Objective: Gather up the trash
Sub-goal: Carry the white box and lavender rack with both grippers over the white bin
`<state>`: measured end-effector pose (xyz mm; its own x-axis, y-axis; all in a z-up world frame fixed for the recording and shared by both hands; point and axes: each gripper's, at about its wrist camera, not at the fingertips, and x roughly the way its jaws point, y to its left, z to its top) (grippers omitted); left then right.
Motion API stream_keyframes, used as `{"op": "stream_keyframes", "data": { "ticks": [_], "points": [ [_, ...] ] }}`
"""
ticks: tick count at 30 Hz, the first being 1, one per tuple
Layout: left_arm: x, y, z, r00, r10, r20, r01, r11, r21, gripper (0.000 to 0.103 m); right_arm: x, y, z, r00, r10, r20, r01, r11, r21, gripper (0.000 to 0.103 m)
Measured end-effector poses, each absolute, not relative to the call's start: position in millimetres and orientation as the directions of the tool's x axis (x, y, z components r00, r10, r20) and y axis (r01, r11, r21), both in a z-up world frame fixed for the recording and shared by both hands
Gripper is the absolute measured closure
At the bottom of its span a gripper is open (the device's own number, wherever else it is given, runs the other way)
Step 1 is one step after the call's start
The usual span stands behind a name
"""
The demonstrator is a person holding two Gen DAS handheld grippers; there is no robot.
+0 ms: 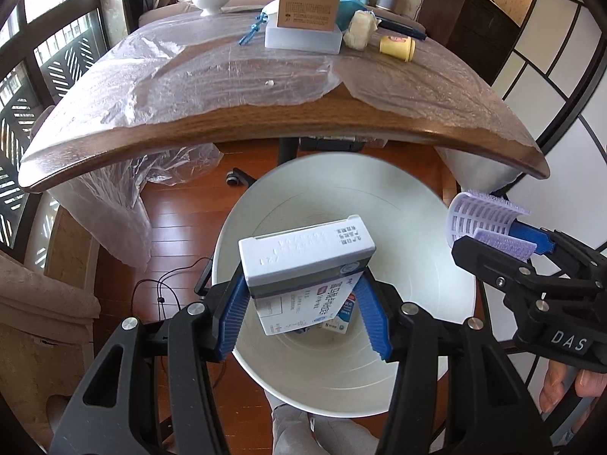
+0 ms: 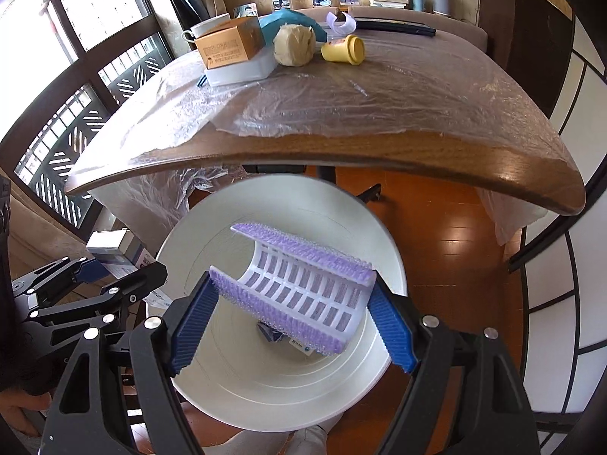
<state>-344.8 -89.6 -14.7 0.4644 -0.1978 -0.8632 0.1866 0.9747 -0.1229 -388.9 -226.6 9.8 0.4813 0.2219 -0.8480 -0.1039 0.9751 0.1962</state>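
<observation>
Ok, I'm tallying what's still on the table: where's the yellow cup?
The yellow cup lies on its side at the table's far end, just right of the beige paper ball, in both wrist views.

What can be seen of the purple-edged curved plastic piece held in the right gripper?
The curved plastic piece is a white, slotted half-cylinder shell with bristly purple strips along both long edges, like a hair roller opened up. The right gripper clamps it by those edges between blue ribbed jaws, concave side down, above the white bin. Nothing else touches it.
</observation>
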Motion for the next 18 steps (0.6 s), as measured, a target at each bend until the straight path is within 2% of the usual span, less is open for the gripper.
{"op": "stream_keyframes", "data": {
  "ticks": [18],
  "points": [
    [-335, -97, -31, 0.42, -0.202, -0.885, 0.23, 0.967, -0.112, 0.048, -387, -222, -4, 0.448, 0.194, -0.873, -0.087, 0.981, 0.173, 0.026]
  ]
}}
